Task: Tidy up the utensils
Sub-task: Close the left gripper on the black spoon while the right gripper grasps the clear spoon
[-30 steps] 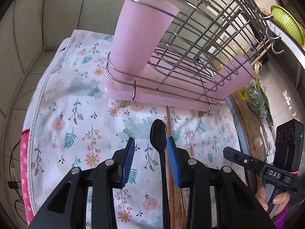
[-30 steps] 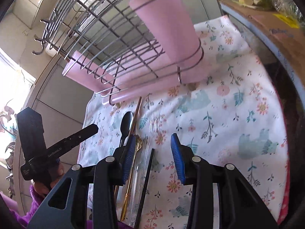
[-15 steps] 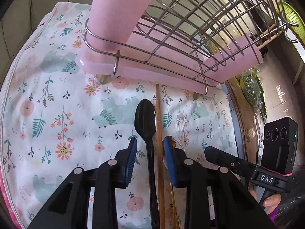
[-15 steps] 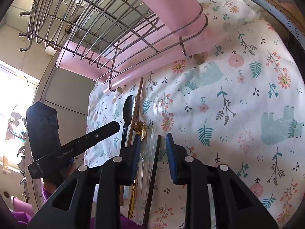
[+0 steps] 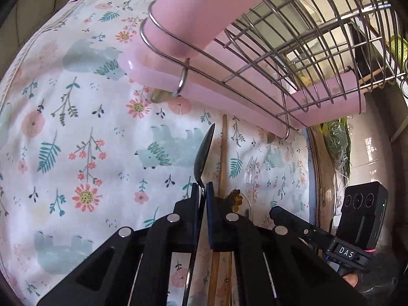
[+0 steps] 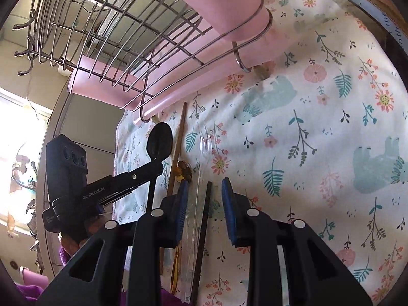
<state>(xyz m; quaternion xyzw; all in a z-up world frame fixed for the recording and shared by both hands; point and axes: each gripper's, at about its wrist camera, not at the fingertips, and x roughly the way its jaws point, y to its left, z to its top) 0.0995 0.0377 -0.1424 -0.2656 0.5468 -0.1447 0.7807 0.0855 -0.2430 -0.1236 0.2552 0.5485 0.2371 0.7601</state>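
Observation:
Several utensils lie side by side on a floral cloth (image 5: 84, 137): a black spoon (image 5: 204, 153), a wooden chopstick (image 5: 223, 158), a gold flower-topped piece (image 5: 236, 200) and a clear plastic fork (image 5: 251, 176). My left gripper (image 5: 202, 191) is closing, and its pads pinch the black spoon's neck; the spoon stands on its edge. In the right wrist view the black spoon (image 6: 160, 142) sticks out past the left gripper (image 6: 158, 167). My right gripper (image 6: 205, 191) hangs low over the cloth with its jaws apart around a thin black stick (image 6: 205, 216) and the clear fork's handle (image 6: 193, 216), pressing neither.
A wire dish rack (image 5: 293, 58) on a pink drip tray (image 5: 255, 109) stands just beyond the utensils, with a pink cup (image 5: 193, 12) in its ring holder. The floral cloth (image 6: 318, 127) stretches bare to the right of my right gripper. A cardboard edge (image 6: 377, 2) borders the far right.
My left gripper's jaws came together on the black spoon's neck, and the spoon rolled onto its edge. Both grippers sank toward the cloth. The right jaws narrowed around the black stick.

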